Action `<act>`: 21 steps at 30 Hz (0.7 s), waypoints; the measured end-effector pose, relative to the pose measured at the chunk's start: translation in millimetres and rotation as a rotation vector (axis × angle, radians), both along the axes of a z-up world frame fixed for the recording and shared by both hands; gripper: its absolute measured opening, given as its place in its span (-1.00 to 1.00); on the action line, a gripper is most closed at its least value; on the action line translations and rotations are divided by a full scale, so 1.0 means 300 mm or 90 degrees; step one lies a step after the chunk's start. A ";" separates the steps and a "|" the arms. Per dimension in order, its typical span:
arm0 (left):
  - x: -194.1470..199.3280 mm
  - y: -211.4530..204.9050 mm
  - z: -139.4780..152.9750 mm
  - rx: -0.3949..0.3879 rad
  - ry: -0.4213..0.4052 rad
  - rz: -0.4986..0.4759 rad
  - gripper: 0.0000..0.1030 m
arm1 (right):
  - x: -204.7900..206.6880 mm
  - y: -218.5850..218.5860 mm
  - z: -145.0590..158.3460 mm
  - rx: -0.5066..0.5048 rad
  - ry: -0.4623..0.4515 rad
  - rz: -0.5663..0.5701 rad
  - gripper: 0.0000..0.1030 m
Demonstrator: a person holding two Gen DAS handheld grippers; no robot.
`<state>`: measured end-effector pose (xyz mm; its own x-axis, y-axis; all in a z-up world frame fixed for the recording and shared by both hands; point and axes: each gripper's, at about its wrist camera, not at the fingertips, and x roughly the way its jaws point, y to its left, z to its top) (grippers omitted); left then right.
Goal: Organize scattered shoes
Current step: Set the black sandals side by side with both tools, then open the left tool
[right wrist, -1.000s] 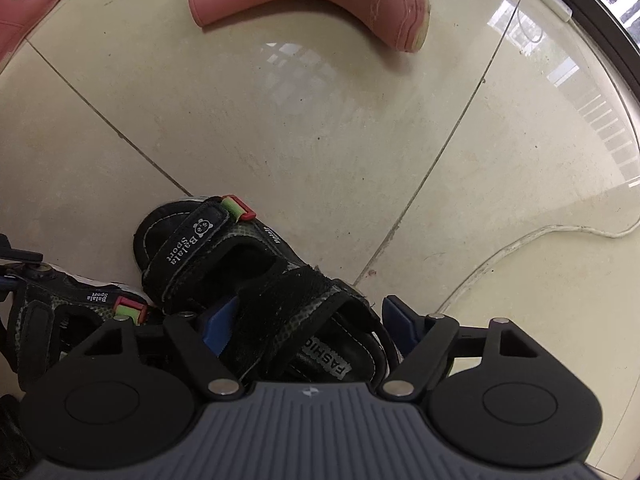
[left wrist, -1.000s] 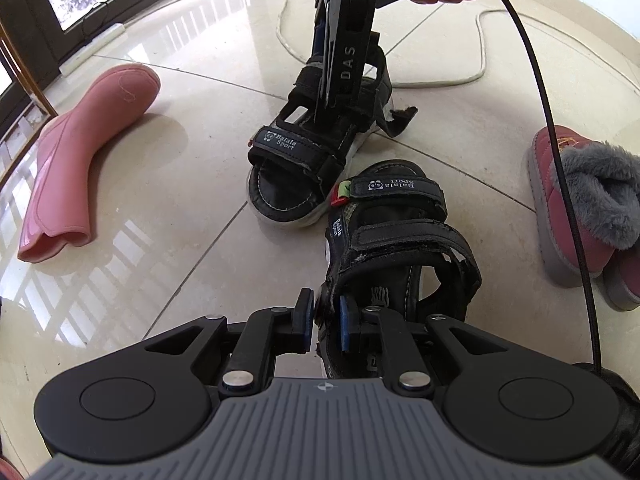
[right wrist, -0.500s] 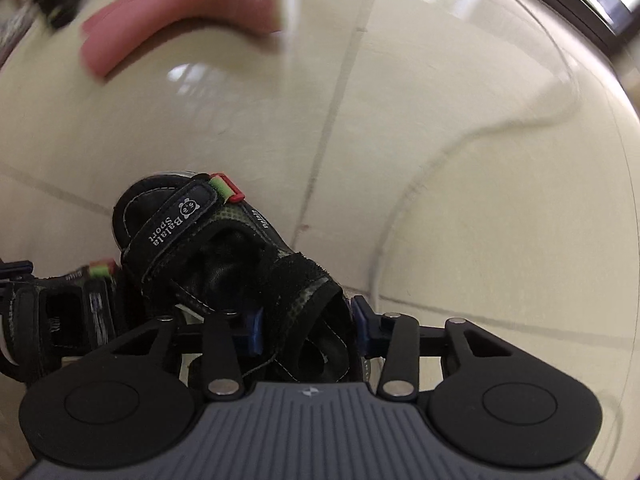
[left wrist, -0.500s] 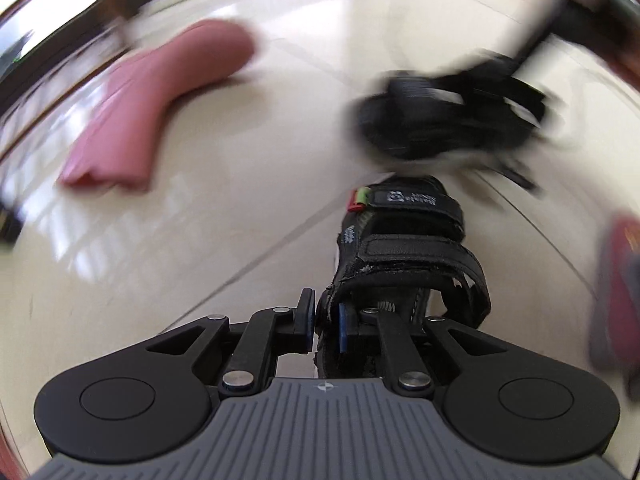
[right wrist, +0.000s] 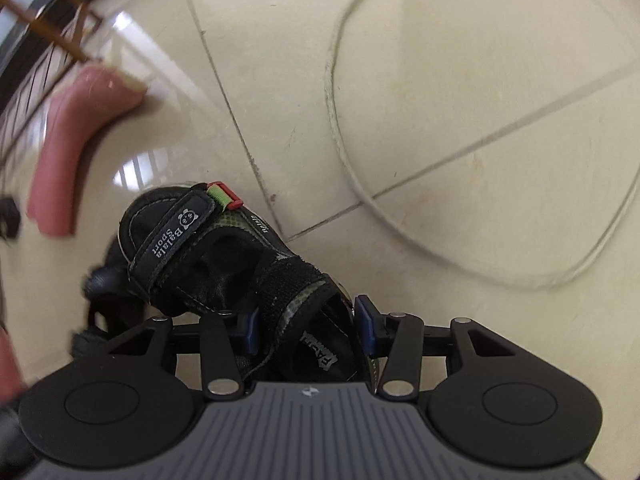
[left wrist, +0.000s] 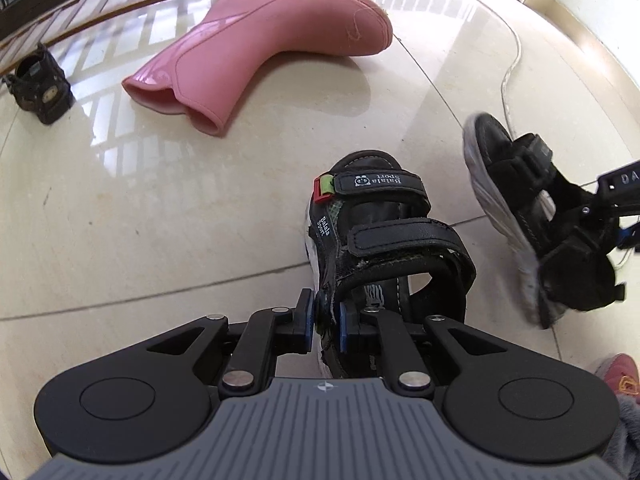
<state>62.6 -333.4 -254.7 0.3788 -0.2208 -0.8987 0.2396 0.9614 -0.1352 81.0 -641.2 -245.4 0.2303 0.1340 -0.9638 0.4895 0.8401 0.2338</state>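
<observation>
Two black strap sandals are each held off the tiled floor. My left gripper is shut on the heel side of one black sandal, toe pointing away. At the right of the left wrist view the other black sandal hangs tilted, sole showing, with the right gripper's fingers on it. In the right wrist view my right gripper is shut on that sandal across its heel strap. The first sandal shows only as a dark blur at the lower left.
A pink rubber boot lies on its side ahead; it is also at the left in the right wrist view. A small dark shoe stands by a wooden railing. A white cable loops on the floor. A red furry shoe lies at right.
Both sandals have been lifted off the floor and swung round. The right gripper closed on its sandal. The pink boot now lies ahead of the left gripper.
</observation>
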 end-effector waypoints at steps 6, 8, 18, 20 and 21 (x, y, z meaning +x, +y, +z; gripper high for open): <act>0.001 -0.002 -0.006 -0.012 -0.003 0.010 -0.73 | -0.042 0.040 -0.024 0.043 0.039 -0.143 0.09; -0.002 -0.003 -0.007 -0.011 -0.005 0.007 -0.73 | -0.056 0.053 -0.032 0.057 0.053 -0.189 0.10; -0.027 -0.027 -0.013 -0.004 -0.016 -0.005 -0.72 | -0.083 0.155 -0.061 0.077 0.096 -0.312 0.45; -0.028 -0.032 -0.016 -0.001 -0.017 -0.012 -0.71 | -0.067 0.172 -0.064 0.075 0.089 -0.298 0.49; -0.028 -0.031 -0.017 -0.001 -0.016 -0.013 -0.70 | -0.062 0.183 -0.056 0.067 0.080 -0.281 0.49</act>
